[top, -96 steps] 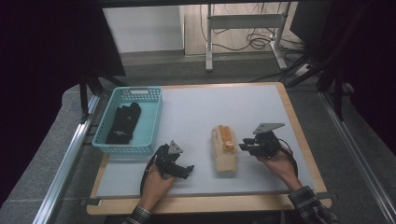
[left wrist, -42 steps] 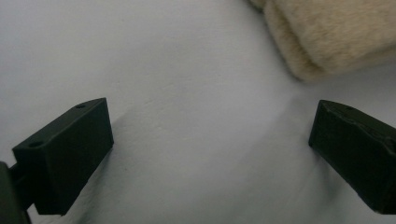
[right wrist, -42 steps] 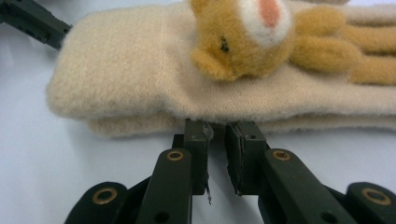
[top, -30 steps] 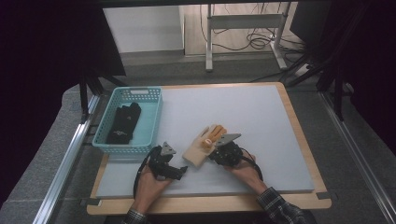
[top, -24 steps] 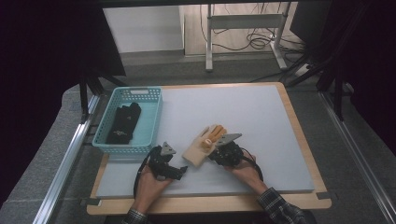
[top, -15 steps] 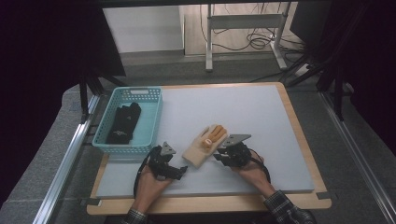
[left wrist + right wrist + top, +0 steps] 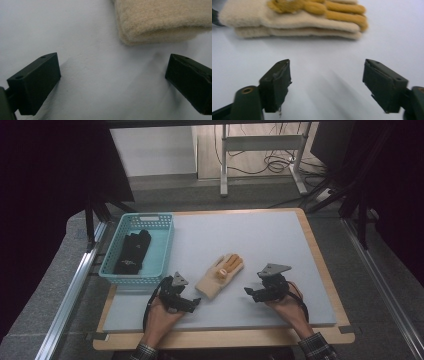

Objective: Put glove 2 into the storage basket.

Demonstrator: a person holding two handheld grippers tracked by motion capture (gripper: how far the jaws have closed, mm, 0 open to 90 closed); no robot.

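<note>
Beige glove (image 7: 220, 275) lies released; right hand-held gripper (image 7: 248, 291), jaws just opened, has withdrawn.

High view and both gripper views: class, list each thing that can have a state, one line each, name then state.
Beige gloves: stacked as a pair, lying flat on the white mat, held by neither gripper.
Black gloves: lying inside the basket.
Turquoise basket: upright at the mat's left edge.
Left gripper: open, nothing between its jaws, just short of the glove cuff.
Right gripper: jaws have just been opening, nothing between them.
</note>
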